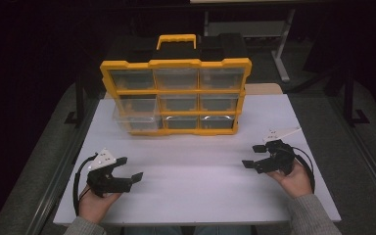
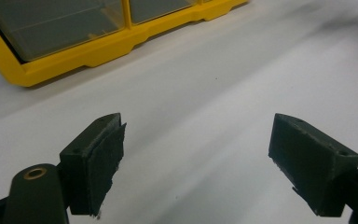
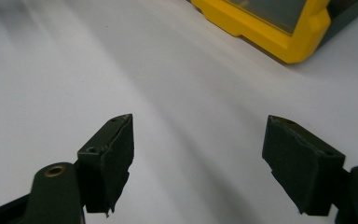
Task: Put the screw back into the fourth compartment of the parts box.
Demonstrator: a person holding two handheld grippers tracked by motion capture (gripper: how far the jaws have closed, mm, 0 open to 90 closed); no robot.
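Organizer [image 1: 176,95] is what both tools face: a yellow-framed drawer cabinet standing upright on the white table [image 1: 191,176], well ahead of the two grippers and between their lines of reach. Starting from the left gripper [image 1: 127,169], its jaws stand wide apart with nothing between them, just bare tabletop under them; from its own camera the organizer [image 2: 74,51] lies ahead and to the left, well clear of the fingertips. The right gripper [image 1: 255,155] is likewise spread wide and empty, and from its camera the cabinet's lower corner [image 3: 265,28] sits ahead and to the right.

The cabinet's long axis runs crosswise to both tools, its drawer fronts turned toward the person. A clear drawer [image 1: 134,120] at the bottom left looks pulled out a little from the frame, and that corner lies nearer the left gripper, so I'd judge the left hand better placed for it.

Counted: one organizer, nine drawers in three rows of three, one carry handle [image 1: 176,40] on top, two grippers, two hands.
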